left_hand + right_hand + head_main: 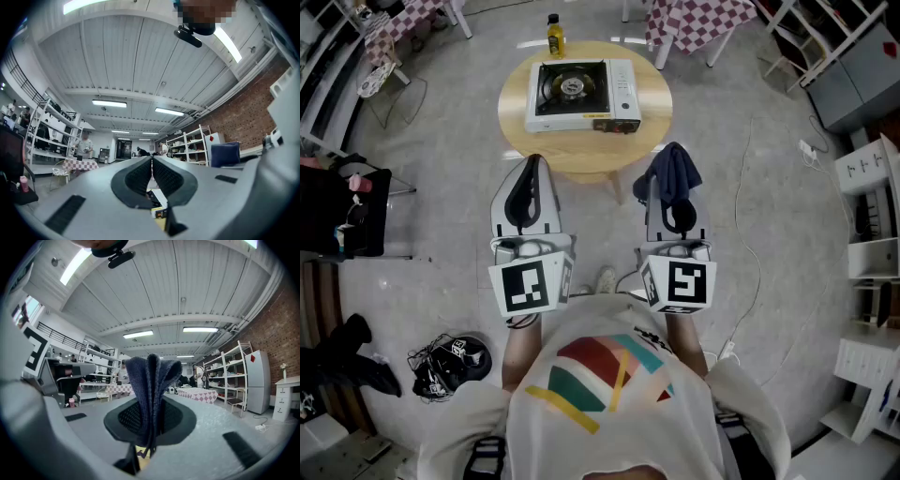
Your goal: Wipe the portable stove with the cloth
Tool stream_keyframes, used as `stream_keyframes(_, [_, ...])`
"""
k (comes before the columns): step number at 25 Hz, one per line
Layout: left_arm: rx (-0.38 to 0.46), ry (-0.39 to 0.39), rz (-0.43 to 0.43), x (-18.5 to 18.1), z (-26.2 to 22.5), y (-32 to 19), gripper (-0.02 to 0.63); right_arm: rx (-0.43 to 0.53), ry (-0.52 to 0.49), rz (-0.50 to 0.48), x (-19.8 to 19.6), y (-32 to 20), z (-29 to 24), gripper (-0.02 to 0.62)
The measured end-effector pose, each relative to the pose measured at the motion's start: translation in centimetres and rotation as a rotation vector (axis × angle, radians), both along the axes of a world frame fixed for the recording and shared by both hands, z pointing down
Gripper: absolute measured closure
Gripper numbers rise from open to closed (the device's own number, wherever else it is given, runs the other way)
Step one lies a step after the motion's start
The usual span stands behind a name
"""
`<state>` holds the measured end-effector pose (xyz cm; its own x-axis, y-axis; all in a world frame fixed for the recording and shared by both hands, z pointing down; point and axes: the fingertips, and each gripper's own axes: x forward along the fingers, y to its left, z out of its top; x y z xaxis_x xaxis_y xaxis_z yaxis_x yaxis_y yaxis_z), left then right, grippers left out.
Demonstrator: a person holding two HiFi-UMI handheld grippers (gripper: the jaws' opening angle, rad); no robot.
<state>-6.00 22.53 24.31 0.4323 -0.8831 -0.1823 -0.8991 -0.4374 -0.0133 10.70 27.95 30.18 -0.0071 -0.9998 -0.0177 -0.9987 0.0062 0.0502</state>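
Observation:
A white portable stove (582, 95) with a black burner sits on a round wooden table (584, 150) at the top of the head view. Both grippers are held up, short of the table's near edge. My right gripper (672, 178) is shut on a dark blue cloth (673, 172), which stands folded between the jaws in the right gripper view as cloth (150, 390). My left gripper (531, 173) is shut with nothing in it; its jaws meet in the left gripper view (151, 171). Both gripper views point up at the ceiling.
A yellow bottle (554, 36) stands at the table's far edge behind the stove. Checkered-cloth tables (698, 21) are beyond. A black headset and cables (450, 361) lie on the floor at lower left. White shelving (872, 281) lines the right side.

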Motion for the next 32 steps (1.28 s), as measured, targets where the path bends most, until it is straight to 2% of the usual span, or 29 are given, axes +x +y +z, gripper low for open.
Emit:
stream_keyframes(13, [-0.023,-0.020,-0.046,-0.2,1.2,-2.3,0.598,-0.030,0.010,-0.019,0.9,-2.1,1.4,0.563])
stream_keyframes(18, [-0.012,-0.046,-0.063,0.4,1.5,-3.0,0.598,-0.030,-0.023,-0.041,1.7,-2.7,2.0,0.561])
stream_keyframes(25, [-0.020,-0.089,-0.101,0.6,2.3,-2.9,0.598,-0.042,-0.163,-0.153,1.8,-2.4,3.1,0.561])
stream_keyframes(28, [-0.019,-0.101,-0.105,0.8,2.4,-2.8,0.598,-0.031,-0.155,-0.149,2.0,-2.2,3.0,0.561])
stream_keyframes(32, [0.028,-0.126,-0.098,1.7,1.5,-3.3,0.598,-0.001,-0.135,-0.141,2.6,-2.3,2.2,0.561])
